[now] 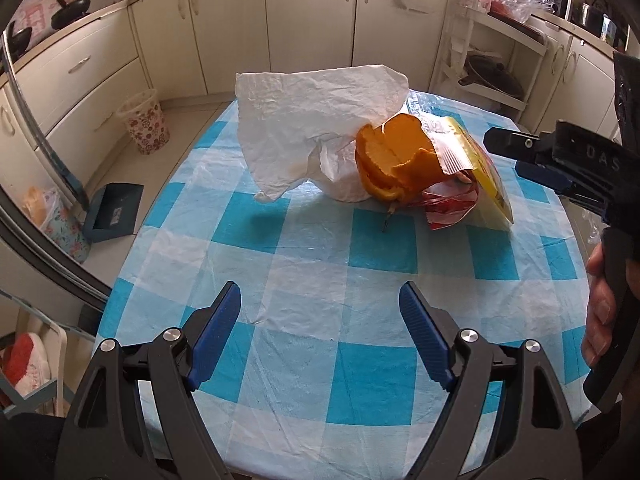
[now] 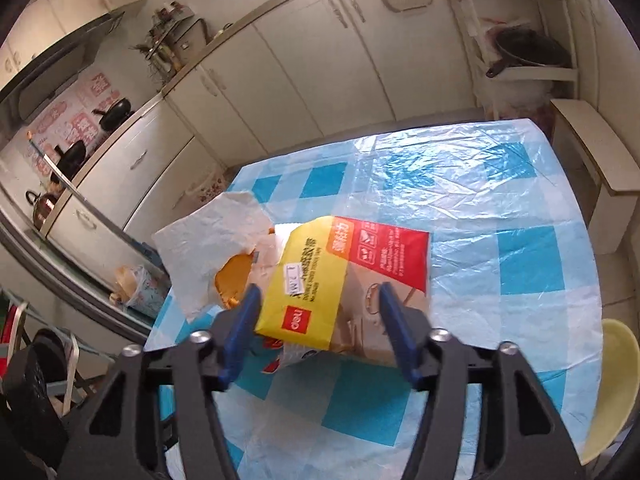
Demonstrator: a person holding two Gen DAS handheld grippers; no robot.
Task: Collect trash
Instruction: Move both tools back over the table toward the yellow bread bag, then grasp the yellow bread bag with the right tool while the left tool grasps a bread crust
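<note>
A pile of trash lies on the blue-and-white checked table [image 1: 320, 280]: crumpled white paper [image 1: 304, 128], orange peel [image 1: 392, 160], a red-and-white wrapper [image 1: 452, 204] and a yellow-and-red package [image 1: 488, 168]. My left gripper [image 1: 320, 308] is open and empty, well short of the pile. My right gripper [image 2: 316, 300] is open, its blue fingers on either side of the yellow-and-red package [image 2: 344, 280], just above it. The white paper [image 2: 208, 240] and peel [image 2: 234, 280] lie to its left. The right gripper also shows at the right edge of the left wrist view [image 1: 520, 156].
A floral waste bin [image 1: 144, 124] stands on the floor left of the table, with a blue dustpan [image 1: 114, 212] nearer. Cream cabinets [image 1: 280, 20] line the far wall. A white shelf rack [image 1: 492, 60] stands at the back right. A yellow stool [image 2: 612, 384] sits right of the table.
</note>
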